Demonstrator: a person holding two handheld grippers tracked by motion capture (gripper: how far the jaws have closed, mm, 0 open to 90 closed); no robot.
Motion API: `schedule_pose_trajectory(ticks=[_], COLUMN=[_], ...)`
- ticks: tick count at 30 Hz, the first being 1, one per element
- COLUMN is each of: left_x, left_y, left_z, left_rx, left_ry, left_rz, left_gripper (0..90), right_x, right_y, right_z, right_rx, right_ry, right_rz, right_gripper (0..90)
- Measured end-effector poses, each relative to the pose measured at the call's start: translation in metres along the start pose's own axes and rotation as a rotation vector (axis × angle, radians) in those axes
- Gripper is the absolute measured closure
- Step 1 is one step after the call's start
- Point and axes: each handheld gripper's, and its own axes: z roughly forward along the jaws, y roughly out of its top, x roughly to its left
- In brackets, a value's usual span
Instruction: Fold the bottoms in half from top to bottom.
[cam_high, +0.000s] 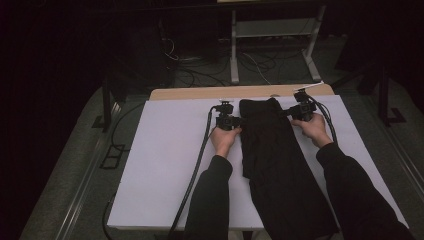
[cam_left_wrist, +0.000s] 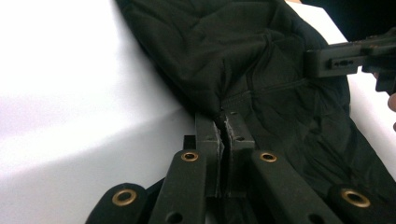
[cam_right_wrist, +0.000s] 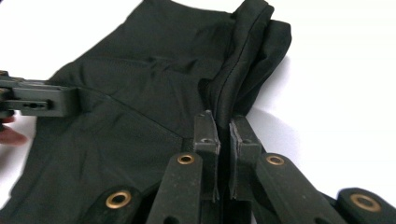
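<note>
A long black garment (cam_high: 275, 160) lies lengthwise on the white tabletop (cam_high: 160, 165), its far end between the two hands. My left gripper (cam_high: 240, 121) is at the garment's left edge near that far end; in the left gripper view my left gripper (cam_left_wrist: 224, 122) is shut on a fold of the black cloth (cam_left_wrist: 243, 60). My right gripper (cam_high: 286, 113) is at the opposite edge, and in the right gripper view my right gripper (cam_right_wrist: 223, 122) is shut on the seamed edge of the cloth (cam_right_wrist: 140, 84). Each gripper view shows the other gripper's jaws across the cloth.
A thick cable (cam_high: 197, 165) trails from the left gripper across the tabletop to the near edge. A wooden strip (cam_high: 200, 93) borders the table's far end. Beyond it are floor cables (cam_high: 200, 75) and a metal frame (cam_high: 272, 30).
</note>
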Motion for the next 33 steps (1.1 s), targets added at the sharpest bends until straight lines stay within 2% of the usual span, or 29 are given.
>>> schedule_pose_trajectory(ticks=[9, 12, 15, 22, 26, 33], left_x=[-0.005, -0.007, -0.009, -0.017, -0.021, -0.031], left_y=[0.002, 0.001, 0.002, -0.005, -0.008, -0.006], left_z=[-0.016, -0.023, -0.027, -0.028, -0.028, -0.040], left_rx=[-0.039, -0.058, -0.071, -0.067, -0.068, -0.072], left_ry=[-0.028, -0.031, -0.047, -0.055, -0.069, -0.076], left_rz=[0.029, 0.030, 0.025, 0.047, 0.050, 0.092], left_gripper=[85.8, 85.8, 85.8, 85.8, 85.8, 85.8], right_x=[0.008, 0.014, 0.021, 0.033, 0.037, 0.038], right_y=[-0.003, -0.007, -0.012, -0.024, -0.031, -0.036], right_z=[-0.013, -0.018, -0.022, -0.033, -0.040, -0.053], right_rx=[-0.031, -0.045, -0.035, -0.049, -0.061, -0.101], right_ry=[0.021, 0.034, 0.022, 0.024, 0.022, 0.041], right_rz=[-0.019, -0.037, -0.067, -0.100, -0.106, -0.083], right_gripper=[82.7, 82.6, 82.6, 82.6, 82.6, 82.6])
